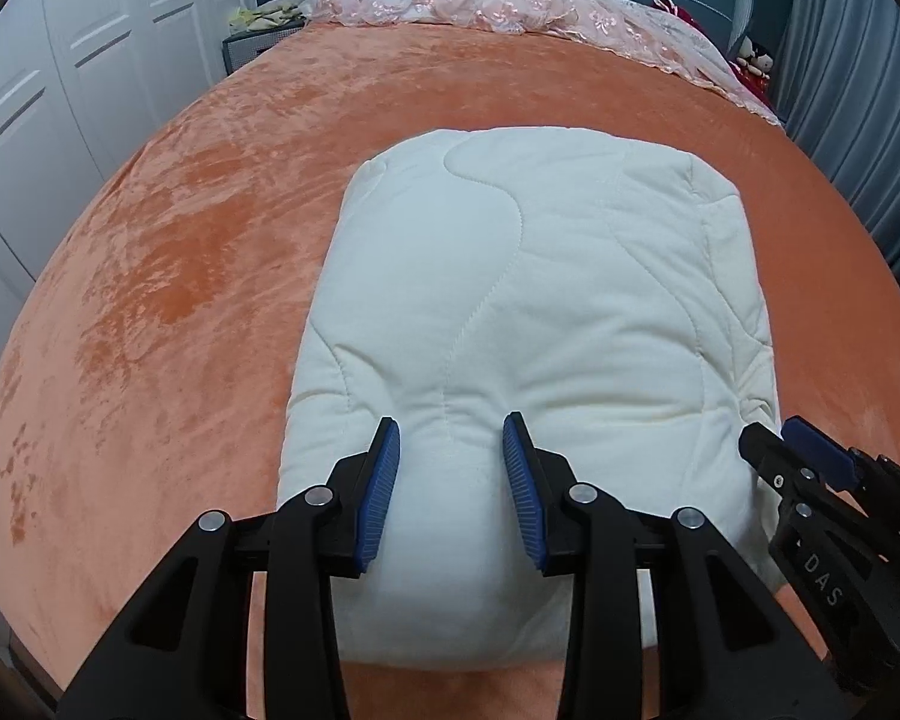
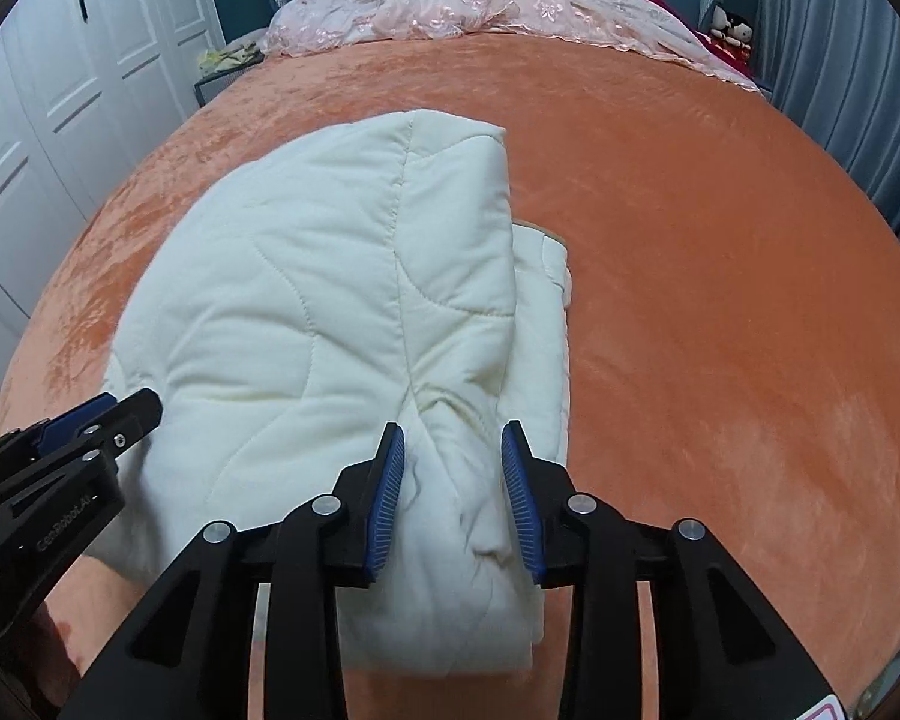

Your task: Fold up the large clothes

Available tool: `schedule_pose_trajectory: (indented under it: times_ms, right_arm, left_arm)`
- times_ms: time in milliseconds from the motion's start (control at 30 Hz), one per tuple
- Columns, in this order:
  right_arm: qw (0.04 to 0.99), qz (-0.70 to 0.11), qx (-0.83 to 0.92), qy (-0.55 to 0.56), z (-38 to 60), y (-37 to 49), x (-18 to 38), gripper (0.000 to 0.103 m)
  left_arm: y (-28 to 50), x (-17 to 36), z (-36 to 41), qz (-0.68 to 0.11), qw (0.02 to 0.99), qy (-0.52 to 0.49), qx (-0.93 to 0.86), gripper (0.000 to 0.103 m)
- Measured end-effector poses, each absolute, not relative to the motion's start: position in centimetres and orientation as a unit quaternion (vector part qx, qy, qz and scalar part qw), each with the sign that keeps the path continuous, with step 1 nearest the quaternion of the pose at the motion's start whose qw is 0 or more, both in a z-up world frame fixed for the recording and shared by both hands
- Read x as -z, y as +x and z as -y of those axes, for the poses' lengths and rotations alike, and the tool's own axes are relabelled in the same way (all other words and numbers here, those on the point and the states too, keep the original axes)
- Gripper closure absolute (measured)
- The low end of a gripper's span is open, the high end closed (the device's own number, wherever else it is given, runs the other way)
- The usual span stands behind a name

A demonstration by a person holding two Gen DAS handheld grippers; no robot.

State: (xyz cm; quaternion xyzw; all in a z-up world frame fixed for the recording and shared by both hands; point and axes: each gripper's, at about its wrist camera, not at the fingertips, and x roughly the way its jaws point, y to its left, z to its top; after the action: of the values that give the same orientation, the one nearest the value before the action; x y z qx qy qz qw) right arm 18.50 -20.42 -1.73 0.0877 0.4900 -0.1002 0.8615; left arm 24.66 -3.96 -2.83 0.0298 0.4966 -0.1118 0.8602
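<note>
Quilted white comforter, one only and already folded into a thick pad, lies on the orange bed, long axis running straight ahead from both tools. Left hand-held gripper straddles its near edge, jaws spread, gripping nothing; right hand-held gripper likewise gapes over the near right corner. Two grippers, equally near.

A: so what's the left gripper doing?
B: it's hovering with its jaws spread over the near end of the folded white quilt, which is lying on the orange bedspread.
A: and the other one?
B: the right gripper is poking in at the quilt's right edge.
</note>
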Motion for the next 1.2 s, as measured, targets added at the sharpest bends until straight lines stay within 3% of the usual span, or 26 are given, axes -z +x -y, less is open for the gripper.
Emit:
schedule_pose_trajectory:
  times_ms: [133,233,433,533,600,733,900,1200]
  right_arm:
    - [0.863,-0.485,0.084,0.113,19.8,15.4,0.5,0.065]
    - [0.861,-0.491,0.086,0.105,18.9,14.2,0.9,0.059]
    - [0.832,-0.538,0.093,0.099,17.9,12.4,3.2,0.060]
    - [0.849,-0.508,0.084,0.117,17.1,10.2,0.9,0.060]
    - [0.862,-0.490,0.083,0.103,16.2,8.8,-0.5,0.059]
    - [0.879,-0.462,0.090,0.080,14.8,6.0,-2.3,0.044]
    - [0.885,-0.448,0.100,0.077,14.2,3.1,-3.0,0.042]
    - [0.892,-0.427,0.118,0.085,13.6,-1.4,-3.1,0.033]
  left_arm:
    - [21.9,1.9,3.3,-0.492,0.863,0.029,0.112,0.065]
    - [19.7,1.4,3.0,-0.490,0.864,0.030,0.112,0.055]
    - [16.4,2.0,2.7,-0.500,0.858,0.048,0.109,0.055]
    - [14.8,1.5,2.0,-0.493,0.862,0.049,0.108,0.054]
    - [13.8,1.1,1.5,-0.487,0.865,0.048,0.107,0.046]
    - [11.4,0.3,0.9,-0.471,0.874,0.056,0.101,0.038]
    - [9.0,-0.5,0.1,-0.455,0.884,0.062,0.093,0.027]
    - [4.8,-0.5,-0.7,-0.439,0.891,0.075,0.084,0.021]
